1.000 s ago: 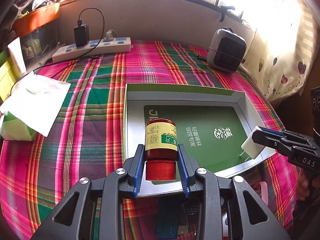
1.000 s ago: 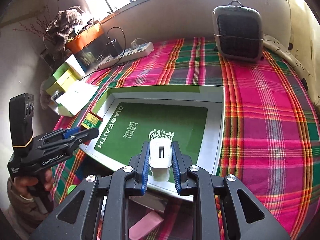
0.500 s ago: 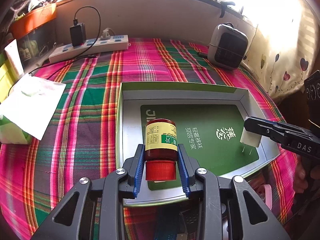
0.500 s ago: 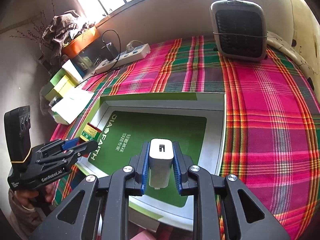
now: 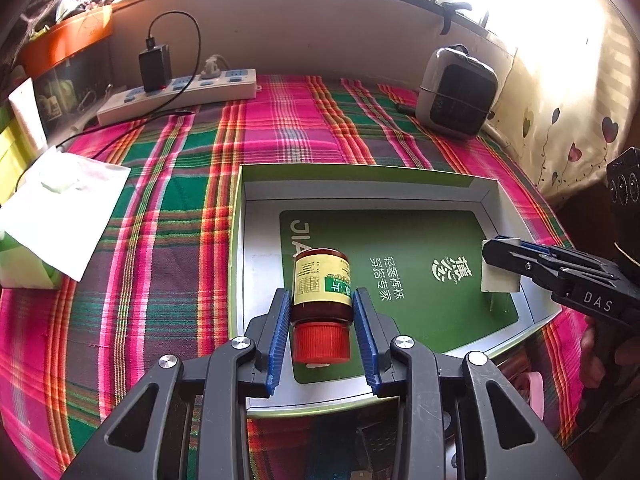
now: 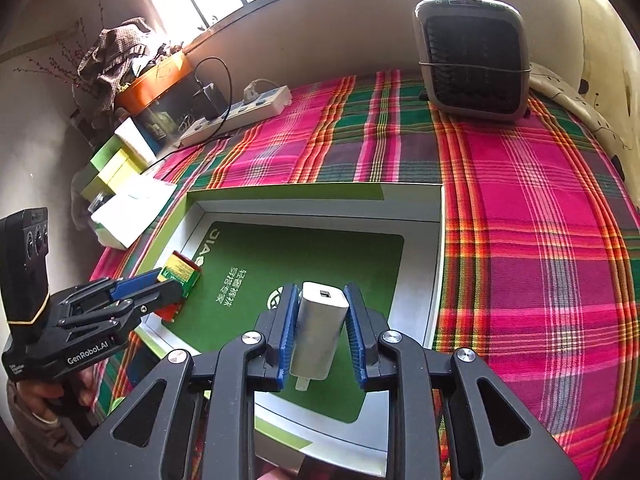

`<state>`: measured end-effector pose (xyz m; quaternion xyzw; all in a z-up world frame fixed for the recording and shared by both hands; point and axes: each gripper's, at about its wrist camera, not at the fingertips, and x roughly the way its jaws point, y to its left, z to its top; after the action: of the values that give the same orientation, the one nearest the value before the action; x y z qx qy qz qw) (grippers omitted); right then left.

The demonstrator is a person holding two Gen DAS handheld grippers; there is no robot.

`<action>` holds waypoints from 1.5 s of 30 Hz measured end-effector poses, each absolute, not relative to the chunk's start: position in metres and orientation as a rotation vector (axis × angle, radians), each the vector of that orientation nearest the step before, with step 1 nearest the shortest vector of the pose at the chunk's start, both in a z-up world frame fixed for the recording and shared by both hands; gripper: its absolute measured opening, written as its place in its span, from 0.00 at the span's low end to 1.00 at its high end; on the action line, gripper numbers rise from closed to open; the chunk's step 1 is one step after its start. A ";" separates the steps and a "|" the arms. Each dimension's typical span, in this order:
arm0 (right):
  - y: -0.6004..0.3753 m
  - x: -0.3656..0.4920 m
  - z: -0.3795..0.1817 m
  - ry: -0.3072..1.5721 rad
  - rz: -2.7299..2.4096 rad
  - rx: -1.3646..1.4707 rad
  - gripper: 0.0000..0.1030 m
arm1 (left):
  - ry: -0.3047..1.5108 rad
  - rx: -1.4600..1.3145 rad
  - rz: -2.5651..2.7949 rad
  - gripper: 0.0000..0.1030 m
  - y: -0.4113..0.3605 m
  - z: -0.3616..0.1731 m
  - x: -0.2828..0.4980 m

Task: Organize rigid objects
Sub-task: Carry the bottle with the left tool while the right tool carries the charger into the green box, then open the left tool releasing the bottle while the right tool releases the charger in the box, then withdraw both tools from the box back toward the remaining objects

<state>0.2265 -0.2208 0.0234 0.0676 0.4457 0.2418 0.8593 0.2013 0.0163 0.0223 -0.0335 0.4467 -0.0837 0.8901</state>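
A brown bottle with a yellow label and a red cap is clamped in my left gripper, low over the near left part of the green-lined box. The right wrist view shows that bottle and the left gripper at the box's left edge. The jaws of my right gripper are opening. The white charger plug still stands between them, tilted, with a gap along the right pad. In the left wrist view the charger rests its prongs on the box floor under the right gripper.
On the plaid cloth stand a grey heater at the back right, a white power strip with a black adapter at the back left, and a tissue box at the left. A person's hand holds the left gripper's handle.
The right gripper came in over the box and lowered the charger until its prongs met the floor; the charger now leans between the pads. The left gripper still holds the bottle.
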 end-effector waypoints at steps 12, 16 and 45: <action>-0.218 0.222 0.025 0.907 0.499 0.107 0.41 | 0.923 -0.076 -0.176 0.32 0.016 0.023 0.201; -0.218 0.220 0.027 0.898 0.503 0.117 0.46 | 0.922 -0.080 -0.177 0.35 0.016 0.023 0.199; -0.234 0.135 0.056 0.802 0.484 0.114 0.46 | 0.826 -0.077 -0.194 0.38 0.012 0.058 0.115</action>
<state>0.1349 -0.2344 0.0562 0.0548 0.3861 0.2329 0.8909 0.1149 0.0123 0.0578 -0.0374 0.4008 -0.0942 0.9105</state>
